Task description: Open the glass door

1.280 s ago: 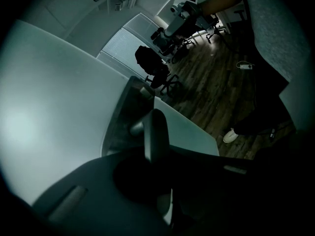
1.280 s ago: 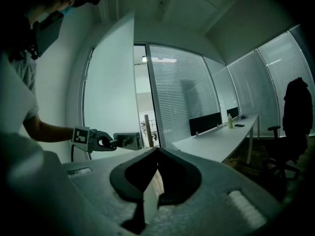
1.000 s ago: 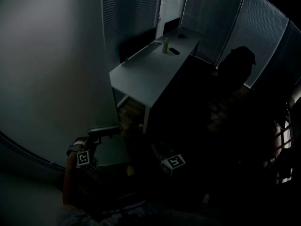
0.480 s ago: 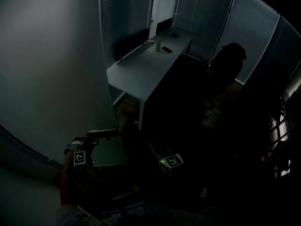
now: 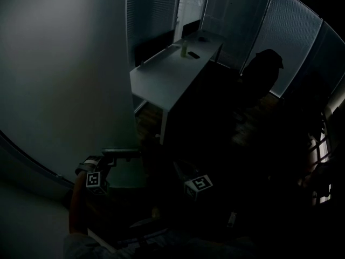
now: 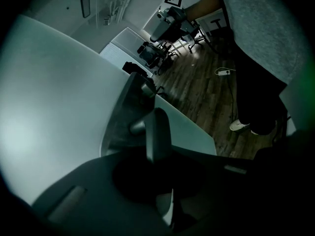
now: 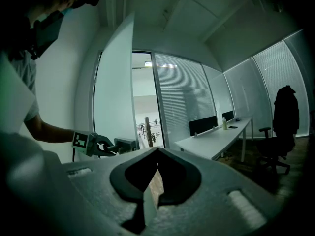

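The glass door [image 5: 64, 90] is a tall frosted pane filling the left of the head view. It stands swung open in the right gripper view [image 7: 115, 97], with the lit doorway beside it. My left gripper [image 5: 116, 155] is shut on the door's metal lever handle [image 5: 125, 151]. In the left gripper view that handle [image 6: 157, 127] runs straight between the jaws of the left gripper [image 6: 155, 154], with the pane [image 6: 49, 107] to the left. My right gripper [image 5: 186, 178] hovers low in the dark to the right, shut on nothing [image 7: 156, 154], pointing at the doorway.
A long white desk [image 5: 172, 72] with a bottle [image 5: 184, 50] and a small dark object stands behind the door. Slatted blinds [image 5: 294, 42] line the glass walls. An office chair with a jacket [image 7: 285, 117] stands at right. Wooden floor [image 6: 206, 92] and the person's shoe [image 6: 241, 126] show below.
My left gripper has stayed clamped on the handle. Both grippers hold about the same place in the head view while the desk and blinds behind have shifted slightly.
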### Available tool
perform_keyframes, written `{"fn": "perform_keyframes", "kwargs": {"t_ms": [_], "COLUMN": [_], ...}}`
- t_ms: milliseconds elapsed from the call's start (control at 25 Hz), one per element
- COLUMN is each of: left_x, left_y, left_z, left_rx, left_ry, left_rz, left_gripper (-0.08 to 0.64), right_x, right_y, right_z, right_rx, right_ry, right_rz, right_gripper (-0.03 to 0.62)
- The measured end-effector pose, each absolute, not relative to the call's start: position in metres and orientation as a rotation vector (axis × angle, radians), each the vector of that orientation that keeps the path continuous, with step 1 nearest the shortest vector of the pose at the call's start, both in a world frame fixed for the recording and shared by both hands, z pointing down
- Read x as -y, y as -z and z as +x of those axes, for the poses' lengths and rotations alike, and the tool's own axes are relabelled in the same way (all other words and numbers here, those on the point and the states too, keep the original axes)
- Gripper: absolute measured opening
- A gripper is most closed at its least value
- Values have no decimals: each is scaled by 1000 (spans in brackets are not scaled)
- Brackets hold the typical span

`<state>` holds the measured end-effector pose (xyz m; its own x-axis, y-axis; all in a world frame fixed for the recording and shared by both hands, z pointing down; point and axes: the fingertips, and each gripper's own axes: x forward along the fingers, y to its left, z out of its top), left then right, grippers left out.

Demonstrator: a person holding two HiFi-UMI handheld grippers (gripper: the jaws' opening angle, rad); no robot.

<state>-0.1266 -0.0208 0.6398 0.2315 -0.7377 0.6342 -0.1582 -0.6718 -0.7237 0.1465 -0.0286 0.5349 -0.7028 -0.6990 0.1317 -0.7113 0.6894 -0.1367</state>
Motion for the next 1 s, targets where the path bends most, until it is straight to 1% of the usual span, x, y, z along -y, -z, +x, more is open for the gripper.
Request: {"fn": "perform_keyframes", "kwargs": {"t_ms": [560,1000], "left_x": [-28,-37], "left_y": [-643,-637], "left_z": [-123,-124], "left_rx": [-775,-707], "left_ry": [1415,1414], "left_rz": [-1989,-1983], "left_gripper": [20,17], "right_x": [-33,-59], "right_y": [-546,-544], "right_z": [138,147], "right_rx": [2801,2747], "right_ry": [-315,-349], "right_rz": [1265,1352], "right_gripper": [-3,-3]}}
